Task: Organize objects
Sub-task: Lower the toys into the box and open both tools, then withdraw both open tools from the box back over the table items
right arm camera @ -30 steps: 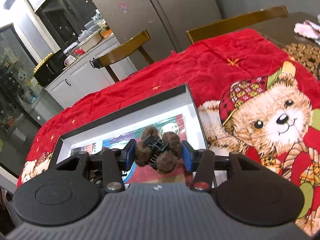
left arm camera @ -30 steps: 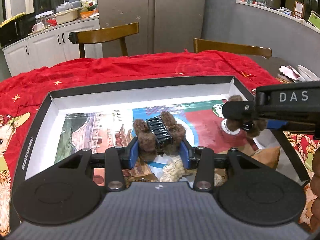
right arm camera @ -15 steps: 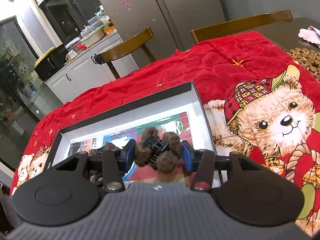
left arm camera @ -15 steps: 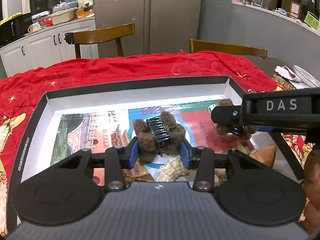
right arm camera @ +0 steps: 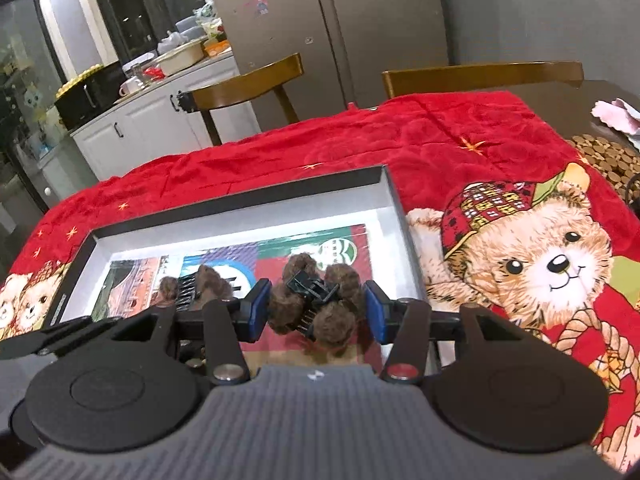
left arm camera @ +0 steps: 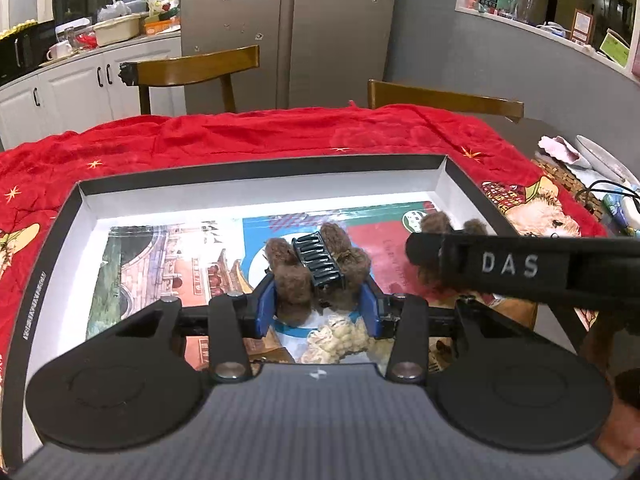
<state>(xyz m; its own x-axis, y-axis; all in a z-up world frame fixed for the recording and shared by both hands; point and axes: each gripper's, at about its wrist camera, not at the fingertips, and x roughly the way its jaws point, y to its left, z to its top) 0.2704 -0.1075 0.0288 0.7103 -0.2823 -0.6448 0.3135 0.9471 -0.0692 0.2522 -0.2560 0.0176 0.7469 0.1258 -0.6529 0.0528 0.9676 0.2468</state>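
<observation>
Two brown fuzzy hair claw clips with black teeth are held over a shallow black box [left arm camera: 460, 184] with white walls and printed pictures on its floor. My left gripper [left arm camera: 318, 305] is shut on one clip [left arm camera: 316, 264] above the middle of the box. My right gripper [right arm camera: 316, 313] is shut on the other clip [right arm camera: 316, 300] above the box's right half [right arm camera: 394, 216]. From the left wrist view, the right gripper [left arm camera: 508, 266] crosses as a black bar, with its clip [left arm camera: 436, 224] partly hidden behind it. The left-hand clip [right arm camera: 200, 284] shows at the left of the right wrist view.
A cream woolly item [left arm camera: 340, 336] lies in the box under the left gripper. The box rests on a red bear-print cloth [right arm camera: 520, 248]. Two wooden chairs [left arm camera: 200, 66] stand behind the table. A round woven mat [right arm camera: 604, 156] and a pink cloth [right arm camera: 616, 114] lie at the table's right.
The right gripper has rolled, so its view now sits more level, and its finger has sunk slightly in the left wrist view. The left gripper and its clip have stayed put.
</observation>
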